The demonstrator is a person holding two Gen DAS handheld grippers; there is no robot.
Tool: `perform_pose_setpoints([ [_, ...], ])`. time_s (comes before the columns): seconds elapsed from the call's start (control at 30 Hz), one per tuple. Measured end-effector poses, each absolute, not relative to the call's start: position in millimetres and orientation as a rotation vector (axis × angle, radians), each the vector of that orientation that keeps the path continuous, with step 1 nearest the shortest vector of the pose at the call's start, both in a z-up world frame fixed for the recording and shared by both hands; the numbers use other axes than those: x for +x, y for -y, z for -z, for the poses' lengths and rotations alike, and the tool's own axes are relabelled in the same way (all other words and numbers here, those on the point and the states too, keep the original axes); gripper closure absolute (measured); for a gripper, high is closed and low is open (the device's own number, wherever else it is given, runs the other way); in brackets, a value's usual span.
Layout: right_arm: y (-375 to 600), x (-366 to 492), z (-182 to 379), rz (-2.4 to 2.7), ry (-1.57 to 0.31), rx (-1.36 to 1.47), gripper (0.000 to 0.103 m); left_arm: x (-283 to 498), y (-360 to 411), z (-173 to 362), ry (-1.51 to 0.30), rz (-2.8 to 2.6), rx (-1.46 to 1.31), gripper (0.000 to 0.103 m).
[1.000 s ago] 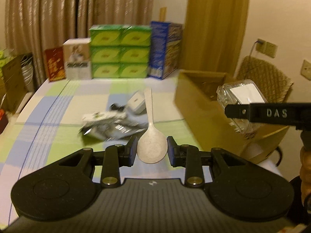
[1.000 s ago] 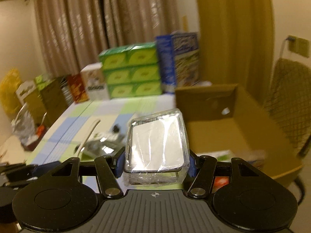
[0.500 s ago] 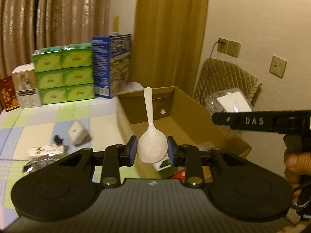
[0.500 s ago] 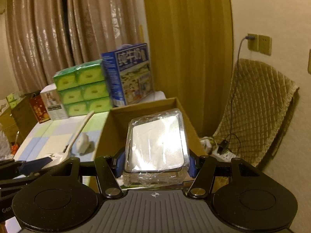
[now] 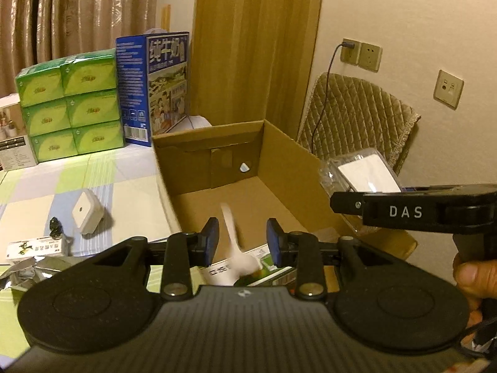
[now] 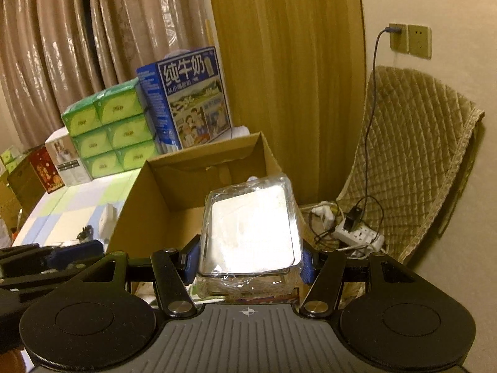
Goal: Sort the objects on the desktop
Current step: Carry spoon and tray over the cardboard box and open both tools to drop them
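From the left wrist, the left gripper (image 5: 242,237) stands with its fingers spread wide above the open cardboard box (image 5: 289,161). A blurred white spoon (image 5: 239,251) sits free between them, touching neither, over the packets in the box.

From the right wrist, the right gripper (image 6: 250,259) clamps a clear plastic case (image 6: 250,233) with a white insert, held over the box (image 6: 139,205) near its right wall.

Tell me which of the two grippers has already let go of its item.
The left gripper: its jaws stand apart and the white spoon is loose between them over the cardboard box. The right gripper clamps the clear plastic case.
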State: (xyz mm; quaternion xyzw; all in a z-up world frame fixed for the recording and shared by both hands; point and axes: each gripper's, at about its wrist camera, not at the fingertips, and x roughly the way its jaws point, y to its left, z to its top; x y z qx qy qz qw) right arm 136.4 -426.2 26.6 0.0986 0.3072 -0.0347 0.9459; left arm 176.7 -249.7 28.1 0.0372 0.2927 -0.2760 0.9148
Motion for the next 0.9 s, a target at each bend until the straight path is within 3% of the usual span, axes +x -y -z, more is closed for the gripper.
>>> perform_pose_setpoints([
  [0.3, 418.4, 150.2, -18.8, 0.020, -0.641, 0.245, 0.046, 176.6, 206.6, -29.7, -0.611, 0.490, 0.015, 0.069],
  [0.4, 416.3, 155.5, -24.2, -0.008, -0.609, 0.275, 0.032, 174.7, 194.8, -30.6, -0.611, 0.472, 0.006, 0.068],
  [0.9, 385.9, 127.6, -48.1, -0.021, -0.581, 0.260, 0.026, 148.7, 128.7, -28.4, -0.630, 0.379, -0.038, 0.052],
])
